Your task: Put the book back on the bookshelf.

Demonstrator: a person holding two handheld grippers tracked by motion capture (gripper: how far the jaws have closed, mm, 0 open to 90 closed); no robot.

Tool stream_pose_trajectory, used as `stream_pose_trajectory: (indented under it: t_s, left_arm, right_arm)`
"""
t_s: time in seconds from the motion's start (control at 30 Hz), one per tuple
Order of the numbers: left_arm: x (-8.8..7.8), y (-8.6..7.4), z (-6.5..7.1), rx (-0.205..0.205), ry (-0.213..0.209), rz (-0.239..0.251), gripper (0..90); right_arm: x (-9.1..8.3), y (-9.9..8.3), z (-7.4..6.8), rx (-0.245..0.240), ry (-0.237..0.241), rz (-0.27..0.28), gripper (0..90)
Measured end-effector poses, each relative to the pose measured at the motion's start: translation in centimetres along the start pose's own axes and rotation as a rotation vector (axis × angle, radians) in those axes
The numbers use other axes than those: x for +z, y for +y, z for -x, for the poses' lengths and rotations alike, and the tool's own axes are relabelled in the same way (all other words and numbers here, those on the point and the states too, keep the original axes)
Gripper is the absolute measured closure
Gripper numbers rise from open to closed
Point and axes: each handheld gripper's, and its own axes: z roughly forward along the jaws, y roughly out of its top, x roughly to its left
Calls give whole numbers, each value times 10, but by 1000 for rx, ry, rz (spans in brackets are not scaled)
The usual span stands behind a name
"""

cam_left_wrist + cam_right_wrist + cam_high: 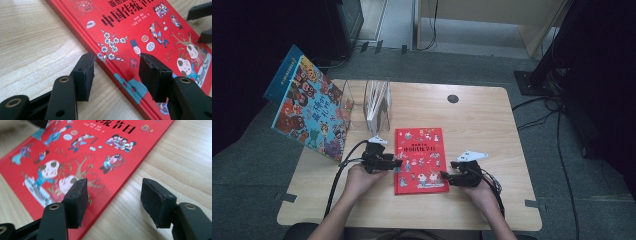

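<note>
Clear rack [379, 107] — behind red book [419, 160]

Left gripper [398, 162] and right gripper [443, 175]: black housings, each topped by a pale three-cornered plate and trailing a black cable. Jaws are black bars with brass-ringed screw holes, ending in thick matt black pads [153, 75] with worn edges. Forearms are bare.

Lab: cables [539, 112], equipment stand [532, 80]

dim surroundings, soft, perhaps slightly blurred
</note>
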Motion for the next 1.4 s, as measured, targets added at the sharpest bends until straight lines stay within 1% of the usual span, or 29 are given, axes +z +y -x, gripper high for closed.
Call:
stream_pose_trajectory:
  t_s: [0.03, 0.17, 0.23, 0.33, 0.4, 0.47, 0.5, 0.57, 0.6, 0.67, 0.7, 0.8, 0.87, 0.9, 0.93, 1.0, 1.07, 1.13, 1.17, 1.27, 1.33, 1.4]
  left_arm:
    - [0, -1, 1, 7, 6, 4, 470]
    - [1, -1, 5, 24, 29, -1, 486]
    - [0, -1, 4, 7, 25, -7, 499]
    - [-1, 1, 2, -16, 10, -25, 560]
    - [-2, 2, 2, -28, 13, -43, 577]
    - [-5, 2, -1, -41, 16, -57, 606]
    - [-6, 2, -2, -49, 19, -61, 639]
    - [-8, 2, -6, -66, 14, -54, 656]
    - [-9, 2, -7, -73, 14, -51, 682]
    - [-9, 2, -7, -61, 32, -59, 712]
    - [-9, 1, -8, -61, 34, -59, 752]
    - [-7, 0, -8, -57, 31, -63, 817]
    - [-5, 0, -9, -67, 16, -55, 837]
    - [-4, 0, -8, -62, 23, -54, 863]
    - [-4, 0, -8, -61, 25, -53, 868]
    - [-3, 0, -7, -61, 23, -51, 886]
    - [-3, 0, -5, -59, 24, -54, 895]
    - [-2, -1, -4, -62, 5, -54, 899]
    - [-2, -1, -4, -61, 5, -54, 895]
    - [-1, 0, -3, -67, 14, -45, 879]
    - [0, 1, -4, -63, 17, -48, 880]
    - [-1, 1, -3, -56, 26, -50, 879]
  right_arm:
    - [1, 2, 1, 12, 4, -9, 392]
    - [8, 10, 4, 20, -2, -22, 371]
    - [11, 11, 5, 24, -10, -8, 361]
    - [13, 13, 8, 53, 4, 4, 424]
    - [14, 14, 10, 72, 13, 7, 442]
    - [15, 15, 10, 75, 13, 8, 462]
    - [15, 17, 11, 76, 15, -6, 461]
    - [17, 22, 10, 68, 14, -33, 459]
    - [18, 24, 9, 68, 14, -38, 459]
    - [20, 25, 9, 59, 13, -29, 462]
    - [21, 25, 9, 66, 17, -30, 453]
    - [23, 26, 10, 80, 13, -22, 458]
    - [23, 27, 11, 83, 12, -22, 454]
    - [24, 28, 11, 87, 11, -30, 452]
    - [24, 31, 11, 89, 9, -47, 442]
    - [26, 36, 10, 73, -3, -77, 430]
    - [26, 36, 10, 87, -11, -75, 442]
    - [26, 36, 12, 104, -9, -73, 456]
    - [25, 37, 13, 114, -14, -74, 459]
    - [25, 37, 15, 125, -21, -71, 463]
    - [26, 37, 16, 131, -20, -67, 464]
    - [26, 39, 16, 124, -24, -82, 455]
